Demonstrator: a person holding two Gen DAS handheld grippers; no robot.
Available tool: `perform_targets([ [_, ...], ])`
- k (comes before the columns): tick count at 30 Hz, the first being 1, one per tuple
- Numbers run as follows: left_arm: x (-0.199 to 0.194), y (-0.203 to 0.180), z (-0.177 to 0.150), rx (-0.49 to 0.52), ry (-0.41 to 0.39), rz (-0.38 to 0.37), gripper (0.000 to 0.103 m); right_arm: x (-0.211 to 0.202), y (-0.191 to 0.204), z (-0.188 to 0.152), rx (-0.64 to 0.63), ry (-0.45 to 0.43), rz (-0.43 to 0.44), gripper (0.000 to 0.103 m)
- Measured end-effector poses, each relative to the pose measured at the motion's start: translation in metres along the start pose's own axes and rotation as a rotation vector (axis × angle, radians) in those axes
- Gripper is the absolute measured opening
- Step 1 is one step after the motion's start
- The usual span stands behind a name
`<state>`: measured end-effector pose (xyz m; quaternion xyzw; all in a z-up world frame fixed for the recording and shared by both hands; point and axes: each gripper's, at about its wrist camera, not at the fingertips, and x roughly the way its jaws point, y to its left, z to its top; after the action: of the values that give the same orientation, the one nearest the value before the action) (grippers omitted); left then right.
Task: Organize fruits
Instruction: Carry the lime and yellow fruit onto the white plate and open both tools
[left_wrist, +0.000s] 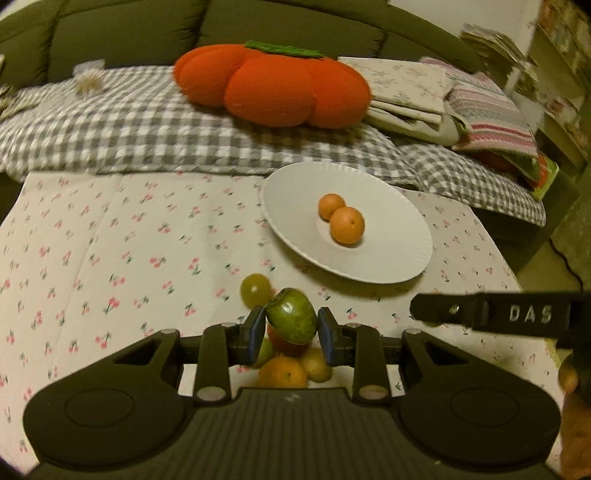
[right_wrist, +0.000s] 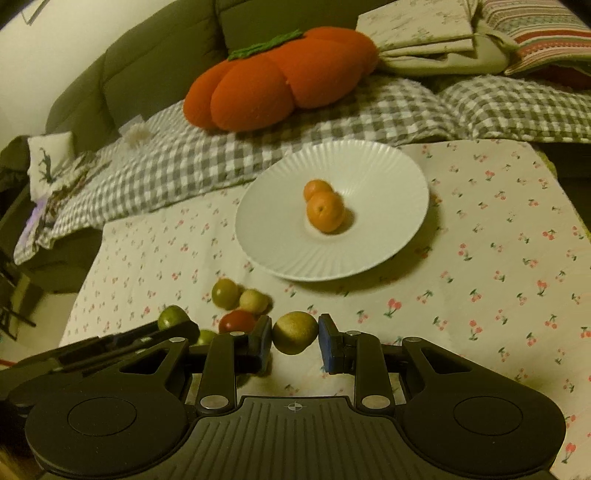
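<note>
My left gripper (left_wrist: 291, 326) is shut on a green fruit (left_wrist: 292, 314), held above a small heap of fruit: an orange (left_wrist: 282, 372), a yellow-green one (left_wrist: 316, 363) and a red one (left_wrist: 282, 342). A green round fruit (left_wrist: 255, 288) lies just beyond. My right gripper (right_wrist: 295, 334) is shut on a yellow-green fruit (right_wrist: 294, 331), lifted off the cloth. The white ribbed plate (left_wrist: 388, 254) (right_wrist: 376, 243) holds two oranges (left_wrist: 346, 224) (right_wrist: 325, 211). The right gripper's arm (left_wrist: 491, 313) shows at the left view's right edge.
Loose fruits (right_wrist: 240, 299) lie on the cherry-print cloth (right_wrist: 480, 277) left of the right gripper. Behind the table a sofa carries a checked blanket (left_wrist: 147, 125), an orange pumpkin cushion (left_wrist: 273, 83) and folded linens (left_wrist: 443, 99).
</note>
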<state>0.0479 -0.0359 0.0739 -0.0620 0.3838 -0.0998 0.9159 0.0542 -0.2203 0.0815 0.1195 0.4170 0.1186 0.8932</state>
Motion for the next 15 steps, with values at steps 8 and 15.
perform_targets([
  [8, 0.010, -0.010, 0.017, 0.068, -0.034, -0.017, 0.029, -0.004, -0.020, 0.014, 0.045, -0.047, -0.030, 0.026],
  [15, 0.029, -0.020, 0.028, 0.113, -0.053, -0.057, 0.029, -0.004, -0.041, 0.025, 0.098, -0.081, -0.058, 0.026],
])
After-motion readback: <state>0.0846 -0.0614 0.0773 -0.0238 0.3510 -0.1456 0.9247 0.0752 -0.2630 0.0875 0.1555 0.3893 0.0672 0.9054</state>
